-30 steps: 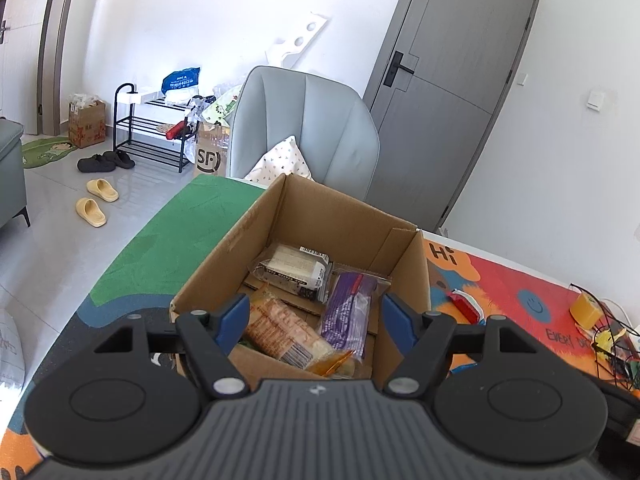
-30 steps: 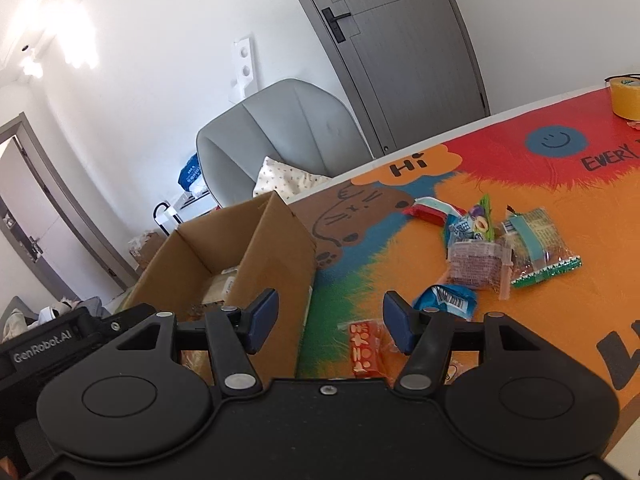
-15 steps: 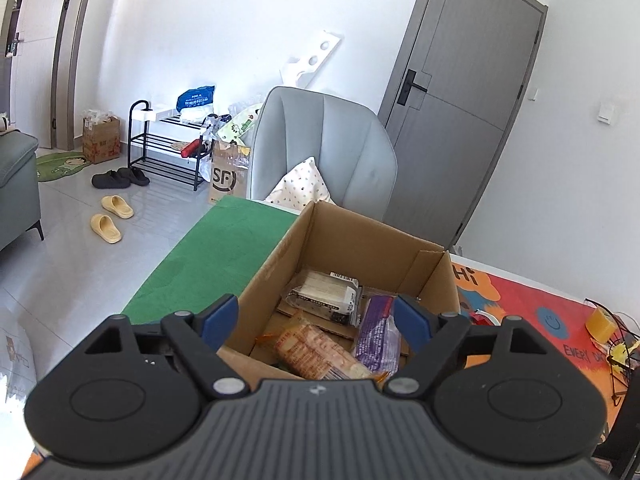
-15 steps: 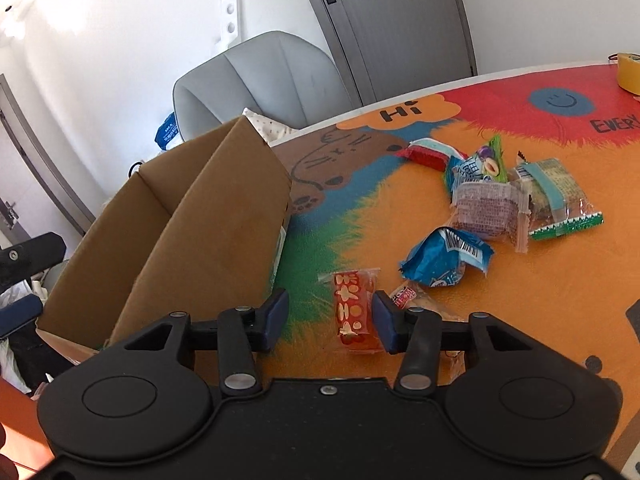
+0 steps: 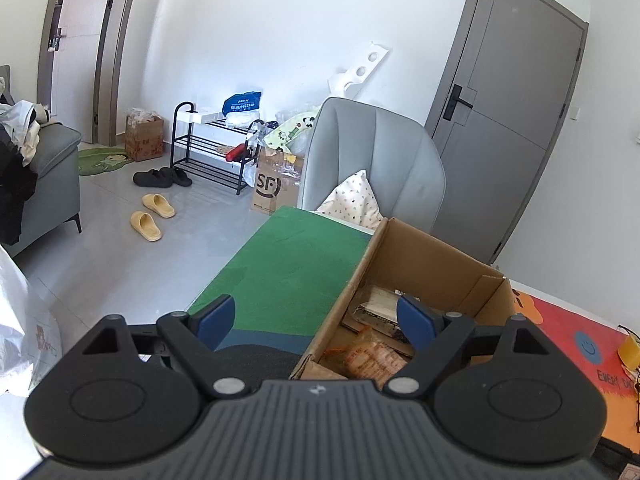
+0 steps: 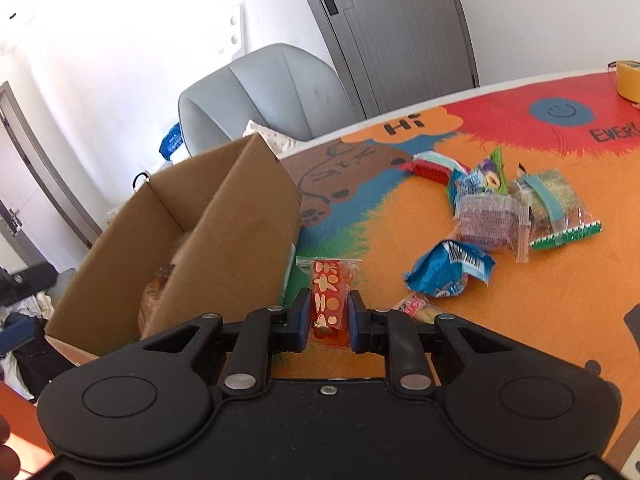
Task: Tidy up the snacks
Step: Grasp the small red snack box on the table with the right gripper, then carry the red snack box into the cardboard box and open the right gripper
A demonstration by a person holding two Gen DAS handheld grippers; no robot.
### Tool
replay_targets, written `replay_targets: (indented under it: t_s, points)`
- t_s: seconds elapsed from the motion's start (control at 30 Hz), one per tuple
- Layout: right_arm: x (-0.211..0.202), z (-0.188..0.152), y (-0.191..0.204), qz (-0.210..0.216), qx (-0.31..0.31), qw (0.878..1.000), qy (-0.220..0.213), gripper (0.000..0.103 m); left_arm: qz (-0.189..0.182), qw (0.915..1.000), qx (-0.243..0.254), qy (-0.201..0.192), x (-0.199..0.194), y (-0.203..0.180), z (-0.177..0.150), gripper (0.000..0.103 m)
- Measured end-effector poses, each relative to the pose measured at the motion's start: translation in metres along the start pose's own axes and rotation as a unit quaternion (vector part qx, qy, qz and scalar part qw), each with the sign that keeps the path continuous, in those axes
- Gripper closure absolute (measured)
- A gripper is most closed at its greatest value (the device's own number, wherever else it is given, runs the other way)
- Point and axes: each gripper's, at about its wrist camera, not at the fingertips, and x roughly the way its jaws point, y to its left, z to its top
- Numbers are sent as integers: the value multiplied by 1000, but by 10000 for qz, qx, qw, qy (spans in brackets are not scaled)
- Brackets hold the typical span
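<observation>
My right gripper is shut on a red snack packet that lies on the orange mat just right of the cardboard box. Loose snacks lie further right: a blue packet, a purple packet, a green-edged packet and a red-and-teal packet. My left gripper is open and empty, held above the box's left wall. Several packets lie inside the box.
A grey chair with a cushion stands behind the table. A yellow tape roll sits at the far right of the mat. The table's green part lies left of the box, with its edge and the floor beyond.
My right gripper moved down and forward and closed on the red packet. My left gripper rose and shifted left, away from the box's middle.
</observation>
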Motion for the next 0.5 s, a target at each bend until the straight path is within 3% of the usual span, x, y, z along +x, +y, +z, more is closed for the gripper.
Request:
replay_targets:
  t_s: [0.5]
  points:
    - [-40, 31, 19, 185, -123, 9973, -700, 83, -149, 9999, -53, 12, -4, 9, 6, 16]
